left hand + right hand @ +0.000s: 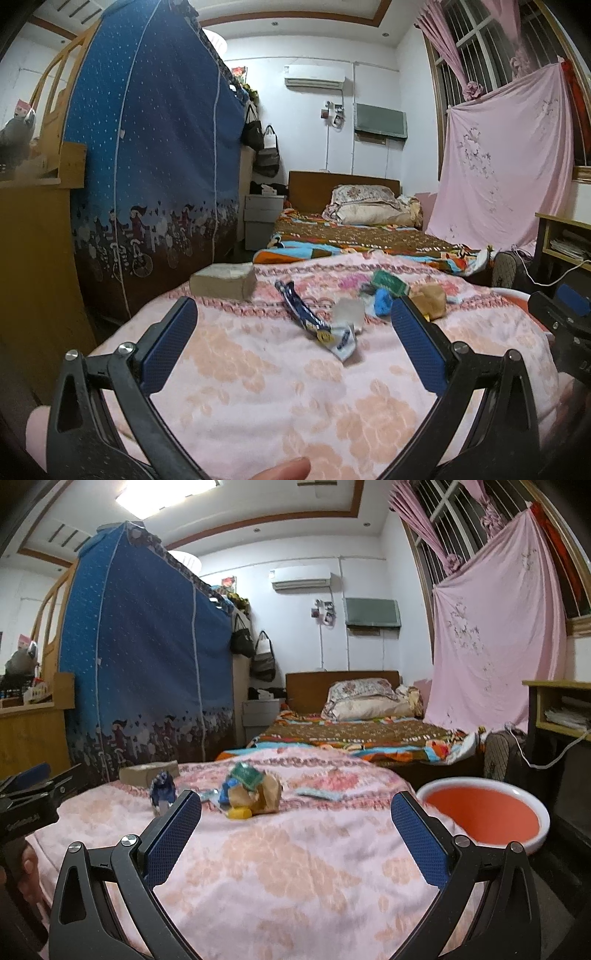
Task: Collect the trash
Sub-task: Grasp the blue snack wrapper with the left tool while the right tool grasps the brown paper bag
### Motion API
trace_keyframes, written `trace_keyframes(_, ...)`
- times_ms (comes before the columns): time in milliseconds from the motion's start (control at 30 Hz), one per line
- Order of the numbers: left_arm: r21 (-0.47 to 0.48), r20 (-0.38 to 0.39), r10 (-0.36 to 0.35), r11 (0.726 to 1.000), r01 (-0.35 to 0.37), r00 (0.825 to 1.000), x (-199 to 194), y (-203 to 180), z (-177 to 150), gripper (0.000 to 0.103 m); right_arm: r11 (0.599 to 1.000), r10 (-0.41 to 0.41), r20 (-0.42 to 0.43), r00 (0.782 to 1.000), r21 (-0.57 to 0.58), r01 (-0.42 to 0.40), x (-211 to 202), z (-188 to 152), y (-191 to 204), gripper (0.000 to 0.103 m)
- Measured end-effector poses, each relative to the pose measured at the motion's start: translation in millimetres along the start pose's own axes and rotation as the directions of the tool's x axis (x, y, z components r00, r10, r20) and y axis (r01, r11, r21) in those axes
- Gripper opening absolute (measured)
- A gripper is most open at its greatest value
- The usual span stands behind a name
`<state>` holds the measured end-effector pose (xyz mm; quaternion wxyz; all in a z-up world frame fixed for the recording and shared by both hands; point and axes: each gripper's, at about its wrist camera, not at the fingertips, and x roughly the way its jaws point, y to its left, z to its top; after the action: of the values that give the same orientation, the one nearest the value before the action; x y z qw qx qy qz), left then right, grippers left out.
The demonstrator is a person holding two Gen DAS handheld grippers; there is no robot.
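Nearest the lens, a fingertip [284,469] is seen at 6 o'clock of the left wrist view, below the left gripper [293,339], whose blue-padded jaws are spread wide and hold nothing. A pink floral blanket [280,398] covers the surface beneath. Trash is scattered on it at 12 o'clock of the jaws: a blue wrapper [301,314], a green packet [388,282] and a crumpled brown paper bag [432,299]; a tan box [223,282] lies at 10 o'clock. The right gripper [295,819] is likewise held apart and empty, level above the blanket. A red basin [484,812] with a white rim is set at its 2 o'clock. A blue fabric wardrobe [147,672] and a bed [354,734] fill the room behind.
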<state>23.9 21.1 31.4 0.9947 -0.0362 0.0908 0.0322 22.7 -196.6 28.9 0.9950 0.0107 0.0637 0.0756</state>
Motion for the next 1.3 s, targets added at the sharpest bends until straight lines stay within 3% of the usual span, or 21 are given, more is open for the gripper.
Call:
trace_keyframes(333, 0.005, 0.074, -0.017, 1.000, 0.017, 0.997, 17, 6, 29, 0.091, 0.996, 0.027, 0.053, 0.998, -0.081, -0.023, 22, 25, 11, 0.103)
trace_keyframes(767, 0.049, 0.057, -0.060, 0.997, 0.057, 0.997, 49, -2, 35, 0.090, 0.995, 0.073, -0.110, 0.991, -0.066, -0.080, 83, 39, 8, 0.103)
trace_keyframes(900, 0.028, -0.007, -0.054, 0.998, 0.054, 0.998, 64, 0, 35, 0.087, 0.991, 0.100, -0.199, 0.975, -0.063, -0.114, 108, 42, 10, 0.103)
trace_keyframes(1067, -0.031, -0.160, -0.074, 0.997, 0.070, 0.984, 91, 3, 27, 0.075, 0.985, 0.134, -0.350, 0.927, -0.053, -0.163, 140, 32, 15, 0.102)
trace_keyframes(1133, -0.069, -0.234, -0.096, 0.994, 0.082, 0.967, 104, 7, 22, 0.069, 0.984, 0.139, -0.398, 0.907, -0.050, -0.173, 149, 27, 18, 0.101)
trace_keyframes(1233, -0.130, -0.320, -0.137, 0.986, 0.100, 0.937, 118, 8, 14, 0.051, 0.983, 0.141, -0.440, 0.887, -0.045, -0.178, 156, 21, 21, 0.095)
trace_keyframes(1300, -0.157, -0.364, -0.152, 0.983, 0.100, 0.919, 127, 9, 9, 0.046, 0.982, 0.152, -0.478, 0.865, -0.029, -0.189, 164, 18, 21, 0.087)
